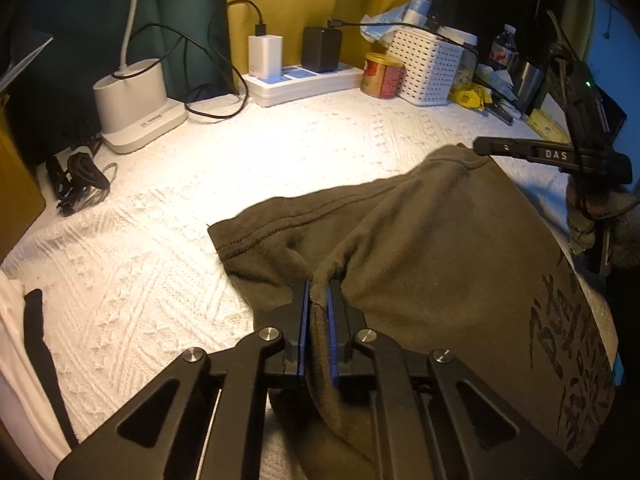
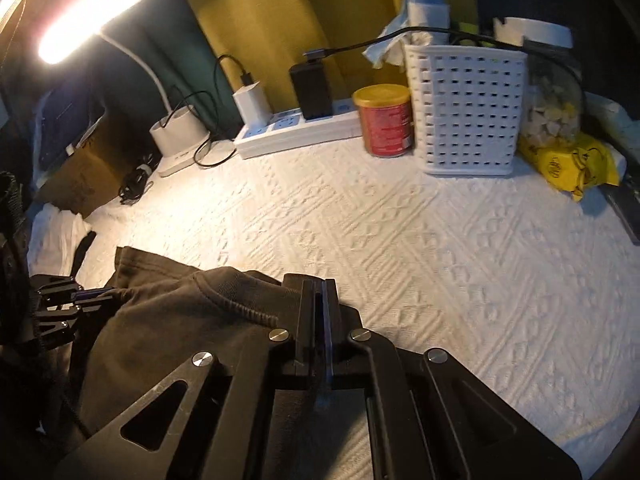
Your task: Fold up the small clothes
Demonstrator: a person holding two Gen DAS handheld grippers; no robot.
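Note:
An olive-brown garment (image 1: 420,248) with dark printed characters lies on the white textured cloth (image 1: 160,280). My left gripper (image 1: 319,284) is shut on a bunched fold of the garment near its left side. My right gripper (image 2: 319,286) is shut on the garment's far right edge (image 2: 248,304), close to a ribbed hem. In the left wrist view the right gripper (image 1: 480,146) shows at the garment's far right corner. In the right wrist view the left gripper (image 2: 108,294) shows at the left, clamped on the garment (image 2: 168,320).
Along the back stand a white lamp base (image 1: 132,100), a white power strip with chargers (image 1: 300,80), a red can (image 1: 382,76), a white perforated basket (image 1: 428,66) and yellow packets (image 1: 470,96). A black cable bundle (image 1: 78,184) lies left. White-and-black fabric (image 1: 24,360) lies at the left edge.

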